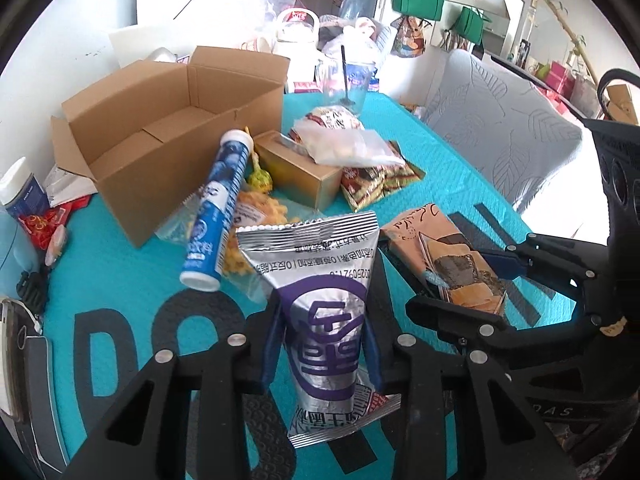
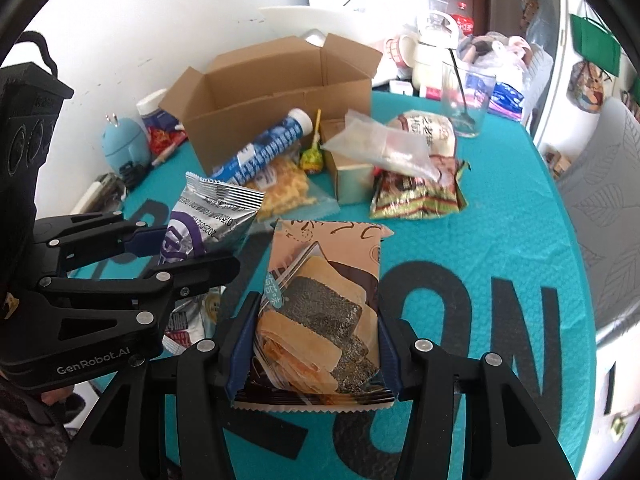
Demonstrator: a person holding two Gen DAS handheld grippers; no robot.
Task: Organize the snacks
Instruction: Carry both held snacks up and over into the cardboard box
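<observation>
Up close, left tongs (image 1: 320, 344) clamped on a silver packet (image 1: 320, 300) with purple lettering, right tongs (image 2: 312, 356) clamped on a peach cracker packet (image 2: 320, 304), "GenRobot.AI" on the frame, open cardboard box (image 1: 168, 120) beyond on the teal table (image 2: 500, 220).

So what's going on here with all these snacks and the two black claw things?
A person is sorting snacks with a handheld gripper in each hand. The left gripper is clamped on a silver packet, and the right gripper on a peach cracker packet. The cardboard box stands open behind the rest of the snack pile.
</observation>
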